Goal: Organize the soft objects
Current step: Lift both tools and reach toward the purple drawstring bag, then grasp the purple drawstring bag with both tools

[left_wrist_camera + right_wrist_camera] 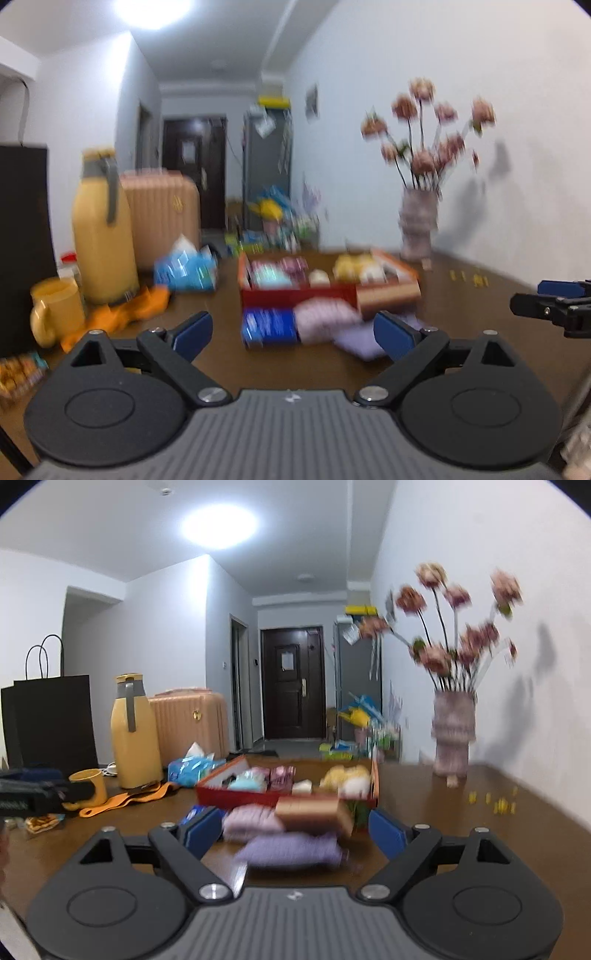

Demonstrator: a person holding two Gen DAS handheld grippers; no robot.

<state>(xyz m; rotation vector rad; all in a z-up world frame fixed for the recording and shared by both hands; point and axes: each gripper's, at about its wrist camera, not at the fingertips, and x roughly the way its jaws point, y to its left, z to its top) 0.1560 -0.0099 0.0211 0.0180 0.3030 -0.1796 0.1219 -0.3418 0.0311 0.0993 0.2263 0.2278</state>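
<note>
A red box stands on the brown table, with several soft items inside, among them a yellow plush. In front of it lie a pink folded cloth, a purple folded cloth, a blue packet and a tan box. My left gripper is open and empty, short of the cloths. My right gripper is open and empty, with the purple cloth between its fingers' line. Both views are blurred.
A yellow jug, a yellow mug, an orange cloth and a blue tissue pack stand at the left. A vase of flowers stands by the right wall.
</note>
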